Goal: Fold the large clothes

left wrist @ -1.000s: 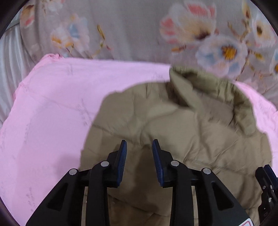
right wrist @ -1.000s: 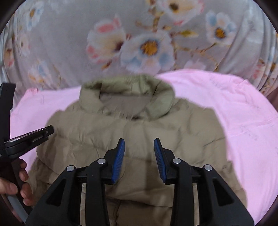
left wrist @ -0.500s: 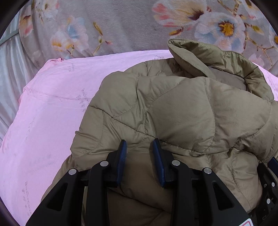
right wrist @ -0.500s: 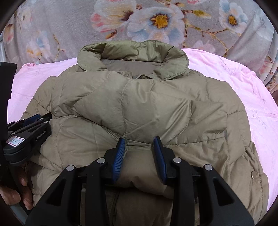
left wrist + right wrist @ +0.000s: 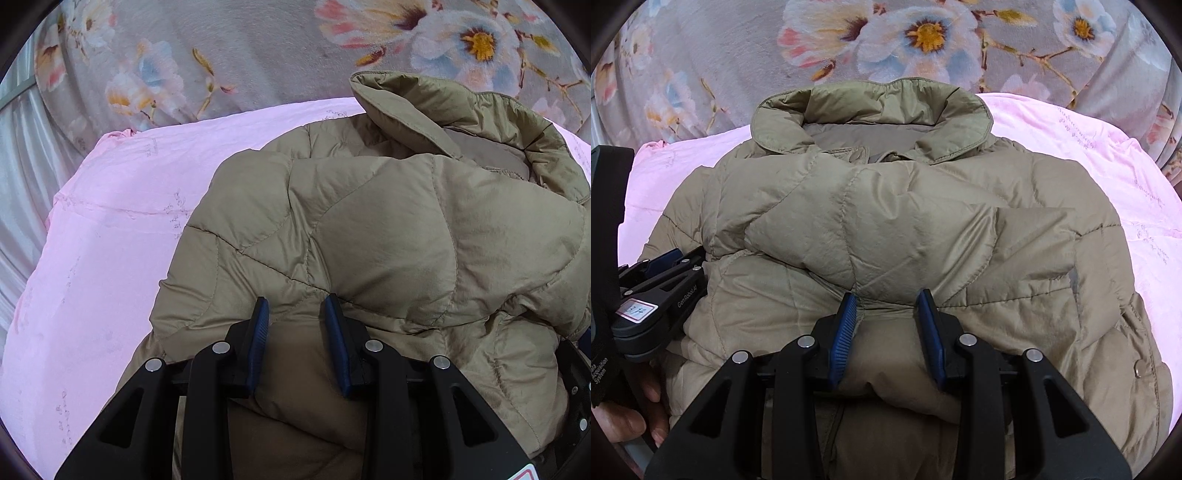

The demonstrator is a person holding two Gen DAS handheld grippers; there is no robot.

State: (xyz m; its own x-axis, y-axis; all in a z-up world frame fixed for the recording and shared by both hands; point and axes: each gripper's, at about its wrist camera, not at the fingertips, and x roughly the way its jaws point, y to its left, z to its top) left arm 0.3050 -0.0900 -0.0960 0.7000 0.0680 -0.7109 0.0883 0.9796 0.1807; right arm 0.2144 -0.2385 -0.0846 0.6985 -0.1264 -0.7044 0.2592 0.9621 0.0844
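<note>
1. The olive quilted jacket [image 5: 905,229] lies folded on a pink quilt [image 5: 1126,177], its collar [image 5: 871,107] at 12 o'clock toward the floral blanket [image 5: 886,37].
2. The right gripper [image 5: 888,325] pinches a puffy fold of the jacket's lower edge between its blue fingers [image 5: 844,332].
3. The left gripper [image 5: 297,332] pinches the same edge at 9 o'clock.
</note>
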